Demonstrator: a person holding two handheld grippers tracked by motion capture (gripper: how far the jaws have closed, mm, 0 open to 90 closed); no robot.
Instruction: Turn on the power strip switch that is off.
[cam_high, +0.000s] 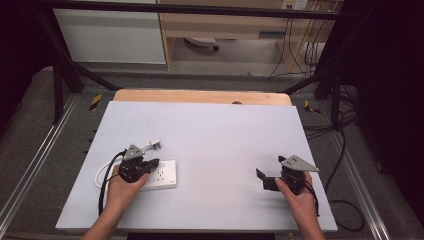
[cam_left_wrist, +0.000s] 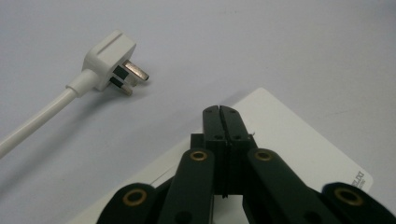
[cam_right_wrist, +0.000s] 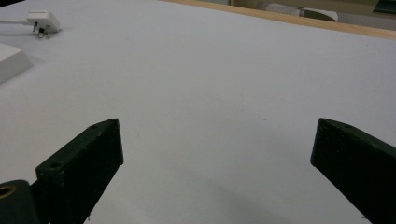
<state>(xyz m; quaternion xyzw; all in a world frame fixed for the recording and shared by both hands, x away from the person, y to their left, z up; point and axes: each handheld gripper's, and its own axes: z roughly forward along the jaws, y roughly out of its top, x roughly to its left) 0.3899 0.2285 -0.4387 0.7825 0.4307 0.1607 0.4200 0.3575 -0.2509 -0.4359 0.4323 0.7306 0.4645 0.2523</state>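
Tongs: your left tongs (cam_high: 152, 164), clenched empty, hover over the flat white plastic power strip (cam_high: 167, 176) on the pale grey counter (cam_high: 220, 140); white three-pin plug (cam_left_wrist: 114, 60) just beyond. Your right tongs (cam_right_wrist: 217, 154) gape, released.

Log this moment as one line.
left gripper: shut, empty, over white power strip | right gripper: open, empty | white plug: unplugged, lying on table
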